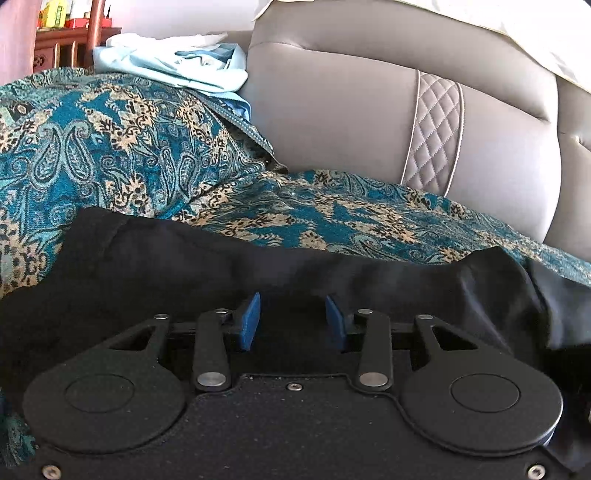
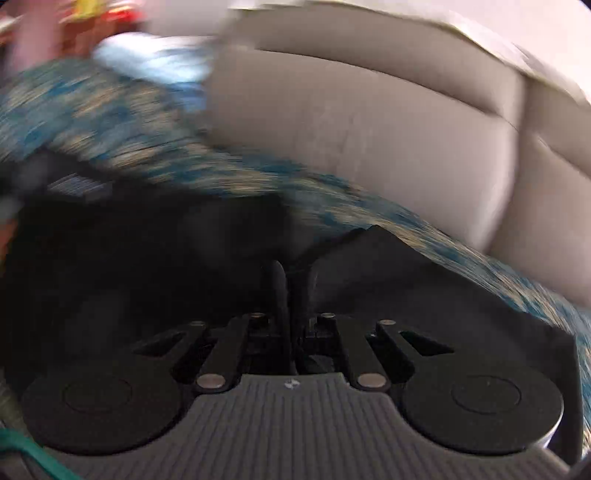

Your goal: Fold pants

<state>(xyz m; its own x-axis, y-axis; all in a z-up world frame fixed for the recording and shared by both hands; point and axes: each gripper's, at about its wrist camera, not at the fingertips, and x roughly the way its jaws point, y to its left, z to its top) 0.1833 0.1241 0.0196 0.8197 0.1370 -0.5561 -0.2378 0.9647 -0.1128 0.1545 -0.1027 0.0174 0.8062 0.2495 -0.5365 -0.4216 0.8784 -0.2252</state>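
**Black pants on the sofa, half way through a fold**

The black pants (image 1: 221, 258) lay on a blue and gold patterned blanket (image 1: 122, 140) that covered the seat of a grey sofa (image 1: 351, 110). A heap of pale blue clothes (image 1: 177, 62) sat further back, at the end of the blanket.

The left hand-held gripper (image 1: 293, 321) was low over the pants. Its blue pads (image 1: 251, 321) stood partly apart, with dark cloth lying between them. I could not tell if the pads pressed on the cloth or only sat over it.

The right hand-held gripper (image 2: 295, 280) was pinched nearly shut. A thin bit of the pants (image 2: 351, 266) seemed to be caught between its fingers, and the cloth rose in a little peak just behind them. That picture was very blurry, so the grip is my best guess.

The pants looked soft, light and floppy. They would sag and bunch up when lifted, and the smooth dark lining at one edge might slip. I think the best places to hold would be an edge or a corner, such as the waist or a leg end, with both sides pulled flat.

I could not read any label or brand on the pants. Some bright boxes (image 1: 55, 14) stood on a wooden cupboard (image 1: 66, 48) far behind, but their writing was too small to read.
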